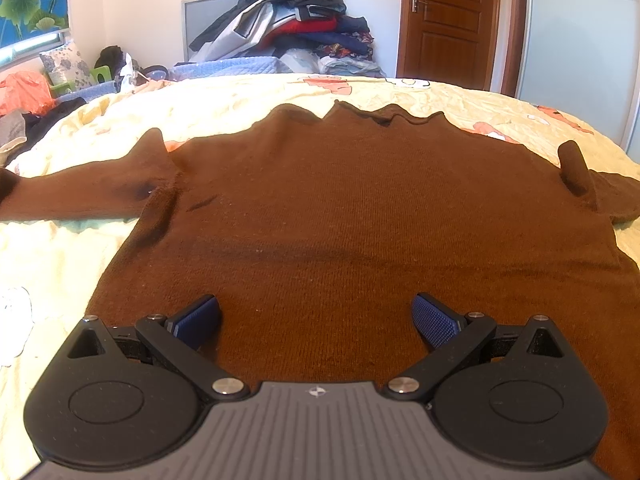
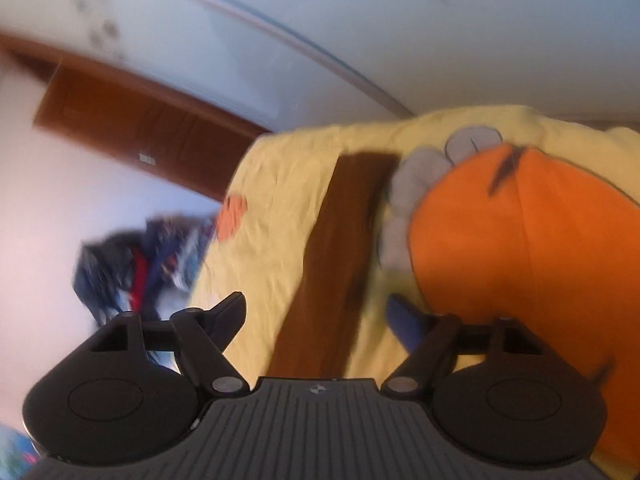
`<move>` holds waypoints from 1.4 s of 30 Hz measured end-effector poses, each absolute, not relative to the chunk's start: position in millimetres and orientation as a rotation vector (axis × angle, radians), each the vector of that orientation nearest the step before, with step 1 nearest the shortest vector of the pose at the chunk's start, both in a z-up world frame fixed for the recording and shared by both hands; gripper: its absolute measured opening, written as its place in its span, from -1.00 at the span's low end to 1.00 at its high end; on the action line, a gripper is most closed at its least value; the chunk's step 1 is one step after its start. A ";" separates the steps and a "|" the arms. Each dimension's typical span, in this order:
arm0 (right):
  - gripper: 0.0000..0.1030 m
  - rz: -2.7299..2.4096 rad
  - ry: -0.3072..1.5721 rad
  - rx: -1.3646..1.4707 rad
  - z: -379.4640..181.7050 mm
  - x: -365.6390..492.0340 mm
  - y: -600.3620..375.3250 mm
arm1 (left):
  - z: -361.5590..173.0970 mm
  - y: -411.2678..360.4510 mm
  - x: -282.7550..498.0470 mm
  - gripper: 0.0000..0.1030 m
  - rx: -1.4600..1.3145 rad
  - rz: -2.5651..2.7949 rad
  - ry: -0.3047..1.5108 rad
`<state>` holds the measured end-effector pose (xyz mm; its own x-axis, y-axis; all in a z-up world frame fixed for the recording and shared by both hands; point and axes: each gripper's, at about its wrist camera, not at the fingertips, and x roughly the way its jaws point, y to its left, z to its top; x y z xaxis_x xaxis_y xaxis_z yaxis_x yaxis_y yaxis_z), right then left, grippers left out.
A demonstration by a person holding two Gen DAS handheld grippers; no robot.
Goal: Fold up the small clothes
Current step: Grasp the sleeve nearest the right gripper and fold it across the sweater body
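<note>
Sweater [image 1: 360, 208] lies spread flat on the bed [image 1: 248, 96], brown, collar away from me, body reaching right under my left tongs [image 1: 316, 320]. Those tongs hang above its hem with the blue pads [image 1: 198, 322] spread wide and nothing between them. One sleeve runs out to the left and is cut off by the frame edge; the other, on the right, bunches into a small upright fold and then slips out of view. Behind the bed a heap of clothes [image 1: 296, 20] leans on the wall, beside a wooden door [image 1: 448, 20].

My right tongs [image 2: 316, 316] give a tilted, smeared picture. Their jaws stand well apart and grip nothing; a brown sleeve [image 2: 336, 256] stretches across the yellow sheet ahead of the gap, its near end hidden behind the tongs' body. A big orange shape [image 2: 520, 260] with grey patches fills the right side; the blur keeps me from telling whether it is print or something lying there.
</note>
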<state>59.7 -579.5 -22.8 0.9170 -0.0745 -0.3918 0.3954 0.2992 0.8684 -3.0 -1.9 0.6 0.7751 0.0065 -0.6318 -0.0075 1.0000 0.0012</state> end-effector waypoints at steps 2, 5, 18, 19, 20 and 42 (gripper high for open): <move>0.44 -0.302 0.319 1.202 -23.5 72.8 -580.6 | 0.6 -1.6 -2.8 1.00 -0.002 0.008 0.684; 0.14 -0.295 0.348 1.139 -22.6 83.5 -574.2 | 0.5 -1.5 -3.1 1.00 -0.003 0.006 0.684; -0.81 -0.092 0.308 0.894 39.8 85.3 -459.5 | 0.8 -0.6 -0.6 1.00 -0.015 -0.003 0.683; -0.81 -0.003 0.315 0.839 52.0 88.0 -424.4 | 0.9 -0.4 -0.4 1.00 -0.015 -0.003 0.683; -0.81 0.088 0.324 0.786 61.7 90.2 -387.8 | 0.9 -0.6 -0.3 1.00 -0.014 -0.003 0.684; 0.67 0.234 0.489 0.480 -16.2 12.4 -218.2 | 53.5 -17.7 97.7 1.00 -0.124 -0.088 0.665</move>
